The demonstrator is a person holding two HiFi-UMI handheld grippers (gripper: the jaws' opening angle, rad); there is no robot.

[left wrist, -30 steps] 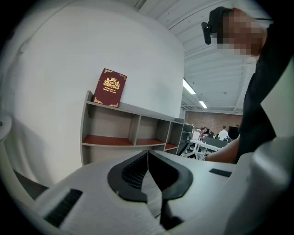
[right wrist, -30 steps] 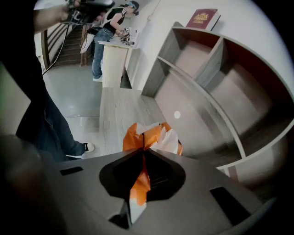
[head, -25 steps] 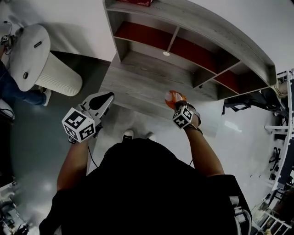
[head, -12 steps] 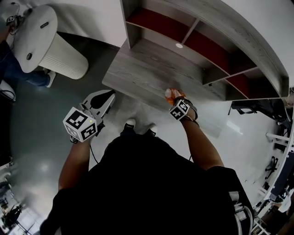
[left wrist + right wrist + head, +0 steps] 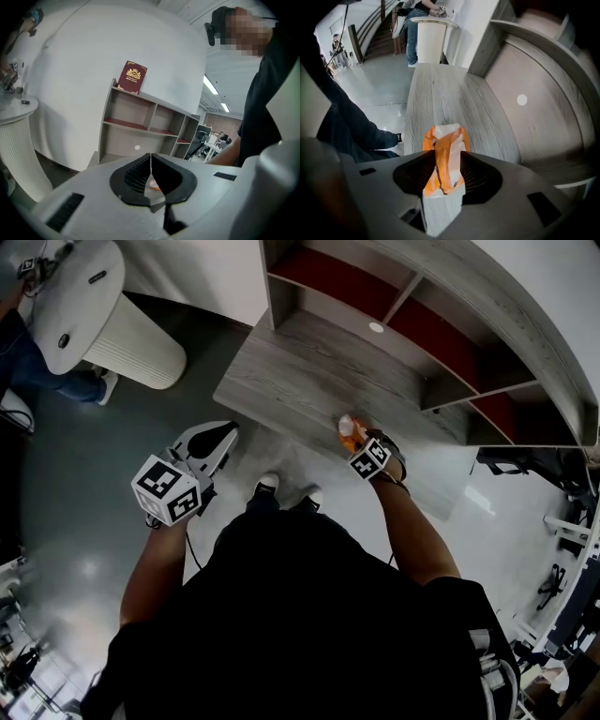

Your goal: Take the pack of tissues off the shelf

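My R gripper [image 5: 448, 174] points steeply down over the near edge of the grey wood shelf board [image 5: 440, 93]. Its jaws have just been opening and now stand apart, w/ the orange-and-white tissue pack [image 5: 444, 150] between them, resting on the board. L gripper [image 5: 151, 178] hangs to the left, over the floor off the board's near-left corner, jaws together, nothing in them. Red book [image 5: 132, 77] on top of the shelf unit, far left.

Head view looks steeply down; both gripper views face along their jaws; all share the shelf [image 5: 309, 381].
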